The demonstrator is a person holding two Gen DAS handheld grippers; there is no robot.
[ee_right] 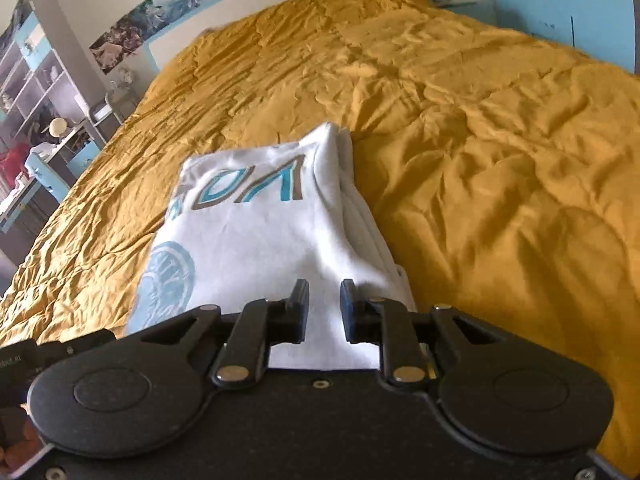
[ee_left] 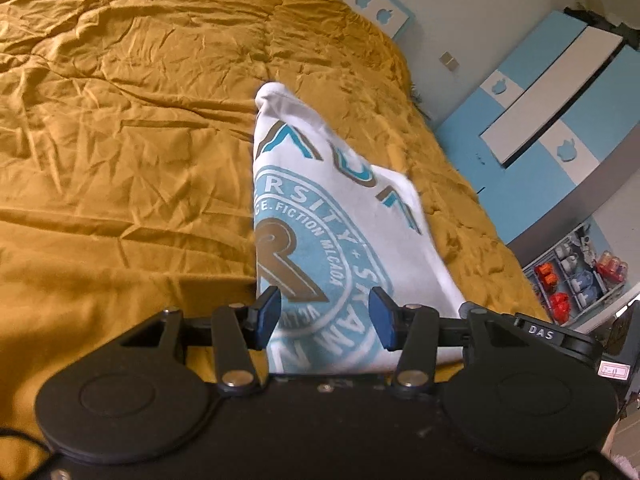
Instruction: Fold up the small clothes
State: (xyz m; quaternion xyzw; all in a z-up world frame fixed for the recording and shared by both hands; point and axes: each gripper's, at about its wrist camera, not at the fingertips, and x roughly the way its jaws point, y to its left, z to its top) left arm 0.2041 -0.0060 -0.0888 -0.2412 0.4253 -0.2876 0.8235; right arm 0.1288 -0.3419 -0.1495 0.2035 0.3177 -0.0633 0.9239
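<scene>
Left gripper (ee_left: 324,316): jaws stood about half open over the printed front, gripping nothing.
T-shirt (ee_left: 320,216): white, teal crest; folded bundle lying on the mustard bedspread (ee_left: 120,140).
Right gripper (ee_right: 324,308): jaws slightly parted above the plain edge, nothing visibly pinched.
Handling: judged light, soft, limp; layers likely to slip, so pinch through the stacked folded edge.

Soft daylight fills both views, seemingly from the side. The creased mustard bedspread (ee_left: 120,128) shows gentle shadows in its folds, and the white shirt (ee_right: 260,240) is bright, nearly washed out. Fisheye distortion bends the blue wardrobe (ee_left: 560,120) at the edges. Far shelves (ee_right: 36,92) look soft and slightly blurred.
</scene>
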